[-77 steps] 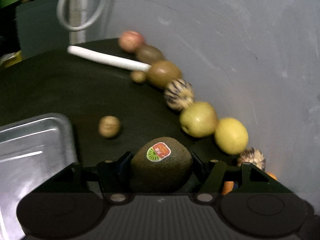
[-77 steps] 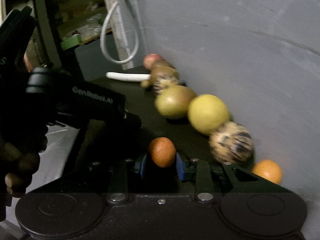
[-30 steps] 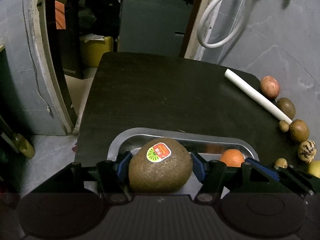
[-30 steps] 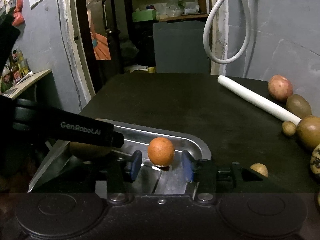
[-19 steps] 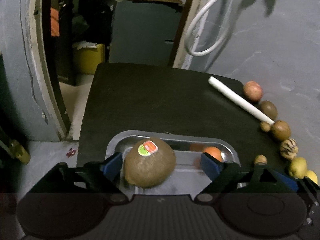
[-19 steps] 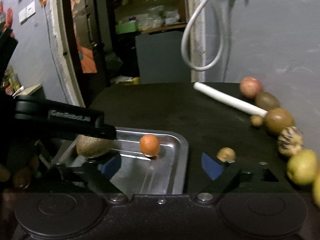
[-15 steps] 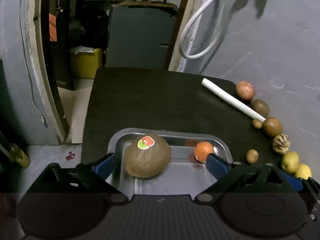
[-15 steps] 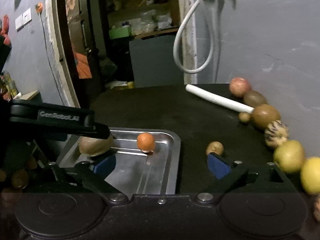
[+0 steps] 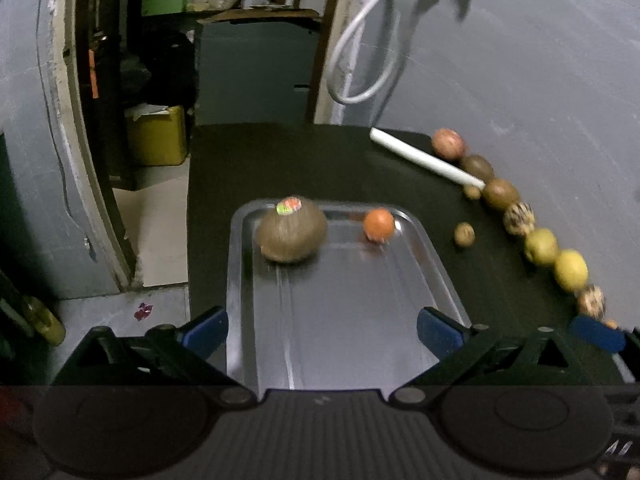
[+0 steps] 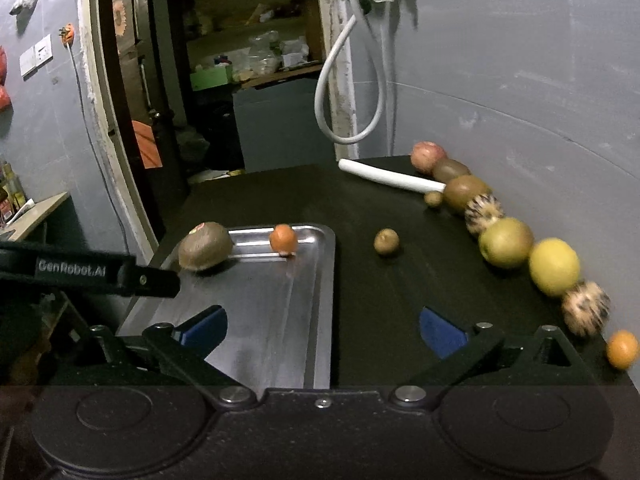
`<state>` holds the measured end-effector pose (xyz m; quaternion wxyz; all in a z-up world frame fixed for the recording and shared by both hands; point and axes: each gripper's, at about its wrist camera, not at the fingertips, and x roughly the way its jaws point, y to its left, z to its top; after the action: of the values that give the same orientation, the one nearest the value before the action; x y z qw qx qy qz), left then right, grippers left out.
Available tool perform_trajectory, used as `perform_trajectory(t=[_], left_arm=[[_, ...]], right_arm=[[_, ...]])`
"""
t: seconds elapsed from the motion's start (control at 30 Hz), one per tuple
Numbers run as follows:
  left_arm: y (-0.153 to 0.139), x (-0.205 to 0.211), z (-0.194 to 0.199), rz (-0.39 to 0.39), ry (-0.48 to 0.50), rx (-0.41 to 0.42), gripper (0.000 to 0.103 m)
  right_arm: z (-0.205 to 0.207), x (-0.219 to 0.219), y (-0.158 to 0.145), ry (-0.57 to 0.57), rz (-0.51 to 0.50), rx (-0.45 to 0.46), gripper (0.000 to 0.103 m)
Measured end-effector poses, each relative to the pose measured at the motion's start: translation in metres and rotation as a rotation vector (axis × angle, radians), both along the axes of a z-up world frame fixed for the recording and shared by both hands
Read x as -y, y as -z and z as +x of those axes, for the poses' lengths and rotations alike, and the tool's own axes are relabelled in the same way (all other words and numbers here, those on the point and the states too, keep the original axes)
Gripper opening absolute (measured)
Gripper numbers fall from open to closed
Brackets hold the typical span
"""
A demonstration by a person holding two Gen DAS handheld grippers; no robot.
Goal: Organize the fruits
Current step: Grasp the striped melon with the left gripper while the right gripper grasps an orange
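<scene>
Both of your claws are empty. The left gripper [image 9: 322,326] has its jaws spread as wide as they go, having just been opening, with only bare tray between them; the right gripper [image 10: 323,327] is the same, jaws just opened wide and nothing between the pads.

Two fruits are in the metal tray [image 9: 360,320]. The big brown kiwi [image 9: 291,234] with the sticker lies at the far left end, and the small orange [image 9: 378,225] sits at the far right end, close to the rim. They are apart from each other and from your claws.

That is the part done. What is left, as far as I can judge, is most of the job. A row of fruit lies along the wall on the black table [image 10: 360,208]: a reddish apple [image 10: 428,156] at the far end, two brown kiwis [image 10: 464,194] beside it, a striped round fruit [image 10: 484,210], a green apple [image 10: 506,242], a yellow lemon [image 10: 554,266], another striped one [image 10: 586,308], and a second small orange [image 10: 621,349] at the near end. Two small brown fruits lie loose: one [image 10: 386,242] just beside the tray's right side, one [image 10: 433,199] near the tip of the white tube [image 10: 390,178].

The loose fruit beside the tray looks the easiest next reach for your right claw.
</scene>
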<state>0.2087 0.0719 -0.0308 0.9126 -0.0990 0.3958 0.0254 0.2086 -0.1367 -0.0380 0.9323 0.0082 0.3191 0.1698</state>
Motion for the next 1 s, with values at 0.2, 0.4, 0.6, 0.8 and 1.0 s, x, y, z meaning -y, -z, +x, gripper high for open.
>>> perform_trajectory(t=[0.2, 0.4, 0.6, 0.8, 1.0], left_arm=[[0.005, 0.009, -0.023, 0.008, 0.053, -0.022, 0.102], [0.006, 0.03, -0.038, 0.02, 0.132, -0.059, 0.102], [0.014, 0.055, -0.04, 0.021, 0.203, -0.107, 0.102], [0.02, 0.084, -0.026, -0.001, 0.254, -0.135, 0.102], [0.023, 0.123, 0.004, -0.014, 0.33, -0.147, 0.102]], right_arm=[[-0.031, 0.015, 0.0, 0.024, -0.002, -0.004, 0.102], [-0.052, 0.032, 0.001, 0.048, -0.016, -0.037, 0.102], [-0.061, 0.056, 0.005, 0.08, -0.041, -0.092, 0.102], [-0.058, 0.086, 0.01, 0.17, -0.06, -0.111, 0.102], [-0.054, 0.117, 0.025, 0.348, -0.155, -0.088, 0.102]])
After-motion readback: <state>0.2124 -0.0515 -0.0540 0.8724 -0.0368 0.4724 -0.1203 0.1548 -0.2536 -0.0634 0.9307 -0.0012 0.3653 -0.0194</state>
